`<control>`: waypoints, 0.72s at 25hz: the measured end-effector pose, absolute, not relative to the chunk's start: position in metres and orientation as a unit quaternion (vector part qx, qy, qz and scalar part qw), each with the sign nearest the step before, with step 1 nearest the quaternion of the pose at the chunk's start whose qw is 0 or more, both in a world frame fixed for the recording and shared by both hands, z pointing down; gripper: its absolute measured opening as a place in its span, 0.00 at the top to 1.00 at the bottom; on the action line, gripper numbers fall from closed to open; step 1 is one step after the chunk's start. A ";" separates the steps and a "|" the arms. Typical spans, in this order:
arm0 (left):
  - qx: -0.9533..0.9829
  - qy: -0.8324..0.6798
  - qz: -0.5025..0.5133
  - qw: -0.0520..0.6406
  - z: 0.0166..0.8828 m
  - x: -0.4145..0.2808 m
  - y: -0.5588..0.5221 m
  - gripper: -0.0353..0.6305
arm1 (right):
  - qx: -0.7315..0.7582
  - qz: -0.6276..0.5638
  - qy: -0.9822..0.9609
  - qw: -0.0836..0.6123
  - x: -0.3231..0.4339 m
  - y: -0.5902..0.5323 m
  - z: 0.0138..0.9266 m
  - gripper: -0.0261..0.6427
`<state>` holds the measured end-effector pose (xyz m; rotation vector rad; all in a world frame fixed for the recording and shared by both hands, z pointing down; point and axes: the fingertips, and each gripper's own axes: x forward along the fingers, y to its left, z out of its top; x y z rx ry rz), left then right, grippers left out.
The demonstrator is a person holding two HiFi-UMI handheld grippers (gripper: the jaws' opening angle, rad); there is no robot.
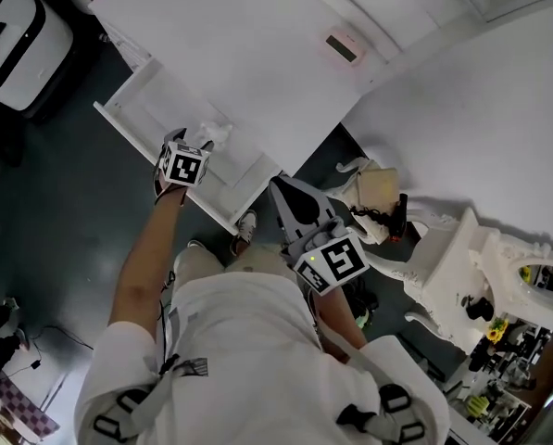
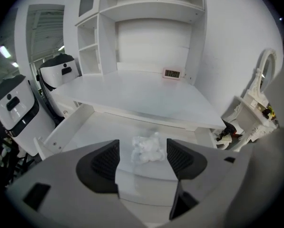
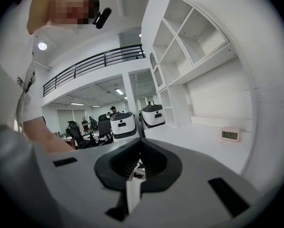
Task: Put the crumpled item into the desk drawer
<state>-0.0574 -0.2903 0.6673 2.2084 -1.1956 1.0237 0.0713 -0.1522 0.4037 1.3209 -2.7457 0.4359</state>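
A clock (image 2: 172,73) sits on the white desk (image 2: 132,96); the crumpled item (image 2: 148,148) lies in its open drawer (image 2: 65,127).

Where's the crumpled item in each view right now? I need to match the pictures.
Head view: crumpled item in the open drawer, left of centre.
Left gripper view: low centre, on the drawer floor.
Right gripper view: not in it.
Shared landmark: the small clock on the desk, in all three.

Left gripper (image 2: 142,152) fingers wide apart, empty; right gripper (image 3: 141,146) fingers together.
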 end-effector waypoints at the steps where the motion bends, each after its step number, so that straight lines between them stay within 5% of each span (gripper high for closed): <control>1: 0.796 -0.436 0.362 0.213 0.659 -0.062 -0.289 0.50 | 0.429 0.138 -0.892 0.032 0.069 -0.150 0.400 0.95; 6: 0.800 -0.459 0.327 0.206 0.624 -0.091 -0.281 0.52 | 0.437 0.114 -0.891 0.028 0.062 -0.144 0.383 0.95; 18: 0.794 -0.536 0.228 0.177 0.552 -0.131 -0.224 0.90 | 0.395 0.107 -0.912 0.021 0.010 -0.112 0.374 0.95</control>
